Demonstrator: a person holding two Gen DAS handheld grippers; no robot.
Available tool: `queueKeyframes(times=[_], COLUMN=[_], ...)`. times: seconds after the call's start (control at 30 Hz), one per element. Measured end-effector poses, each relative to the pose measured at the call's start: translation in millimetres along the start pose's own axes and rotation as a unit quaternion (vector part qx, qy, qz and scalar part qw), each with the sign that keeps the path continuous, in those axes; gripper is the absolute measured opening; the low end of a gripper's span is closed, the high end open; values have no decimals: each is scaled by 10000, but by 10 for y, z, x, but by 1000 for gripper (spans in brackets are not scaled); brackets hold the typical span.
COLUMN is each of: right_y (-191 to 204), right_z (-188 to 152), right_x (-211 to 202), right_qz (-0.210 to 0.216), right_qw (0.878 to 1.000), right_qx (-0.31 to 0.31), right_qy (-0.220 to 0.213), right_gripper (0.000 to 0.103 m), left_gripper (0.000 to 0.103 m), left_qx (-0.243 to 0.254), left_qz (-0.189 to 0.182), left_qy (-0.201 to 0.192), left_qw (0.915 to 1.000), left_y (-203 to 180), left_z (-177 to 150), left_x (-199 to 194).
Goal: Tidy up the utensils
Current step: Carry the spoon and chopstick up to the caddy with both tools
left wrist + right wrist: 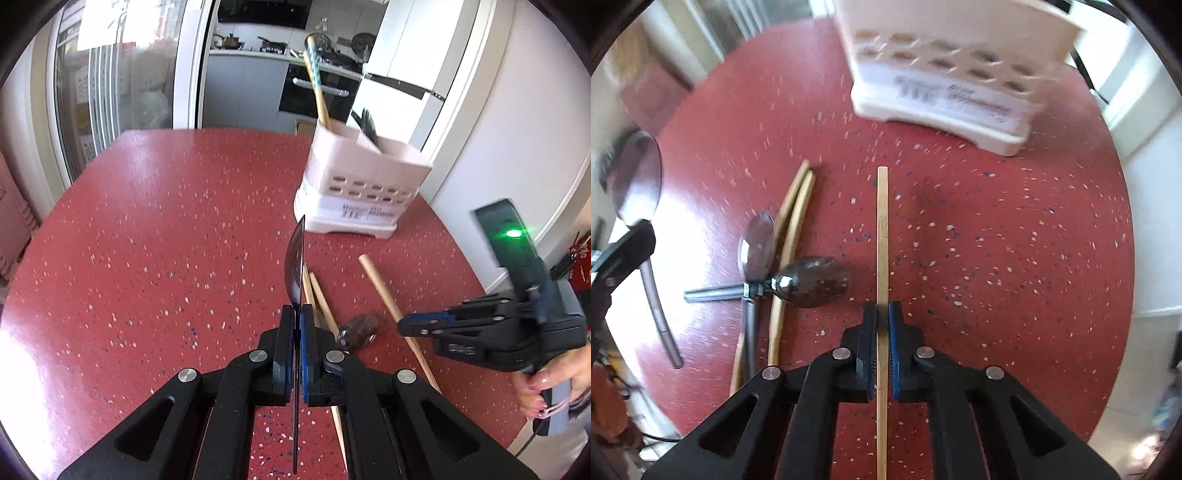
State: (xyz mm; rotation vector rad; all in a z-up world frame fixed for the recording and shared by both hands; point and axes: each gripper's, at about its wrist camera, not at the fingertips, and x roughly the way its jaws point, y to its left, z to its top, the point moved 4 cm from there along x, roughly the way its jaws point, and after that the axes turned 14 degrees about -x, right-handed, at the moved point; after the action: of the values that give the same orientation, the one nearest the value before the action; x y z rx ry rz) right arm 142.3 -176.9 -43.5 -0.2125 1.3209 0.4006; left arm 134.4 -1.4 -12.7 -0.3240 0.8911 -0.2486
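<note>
My left gripper (296, 310) is shut on a metal spoon (294, 266), held edge-on above the red table; the spoon also shows in the right wrist view (637, 177). My right gripper (882, 308) is shut on a single wooden chopstick (882, 229), which also shows in the left wrist view (380, 288). The right gripper (406, 325) shows in the left wrist view. Two more wooden chopsticks (794, 210) and two metal spoons (812, 282) lie crossed on the table to its left. A white utensil holder (362, 184) stands at the back right, with chopsticks and dark utensils in it.
The red speckled table (166, 229) is round. A white wall and door frame (517, 110) stand right behind the holder. A glass door is at the far left and a kitchen counter lies beyond the table.
</note>
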Motion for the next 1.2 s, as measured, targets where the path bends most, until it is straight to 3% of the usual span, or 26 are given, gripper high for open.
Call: queueKeyframes(times=[0.13, 0.27, 0.57, 0.8, 0.97, 1.2], right_y=[-187, -361, -546, -673, -799, -854], right_z=[-118, -150, 384, 928, 1313, 1689], right_x=[-442, -996, -1790, -2073, -1966, -1724], right_qz=[141, 164, -268, -502, -699, -1052], right_qw=[9968, 9851, 9417, 9142, 8963, 8842], right_qx=[62, 115, 273, 285, 312, 90], right_qy=[-779, -1709, -3344, -4011, -4368, -4550], right_gripper=[6, 6, 6, 6, 6, 6], left_gripper=[32, 32, 32, 32, 32, 32], left_qx=[20, -52, -240, -236, -228, -235], left_qz=[-89, -262, -625, -786, -758, -720], left_qy=[-297, -708, -1417, -1940, -2256, -2426], left_qw=[9995, 9971, 9877, 9776, 9710, 9672], left_y=[-129, -302, -641, -909, -1038, -1077], left_z=[176, 473, 1258, 1852, 2137, 2182], left_x=[-116, -266, -331, -131, 135, 543])
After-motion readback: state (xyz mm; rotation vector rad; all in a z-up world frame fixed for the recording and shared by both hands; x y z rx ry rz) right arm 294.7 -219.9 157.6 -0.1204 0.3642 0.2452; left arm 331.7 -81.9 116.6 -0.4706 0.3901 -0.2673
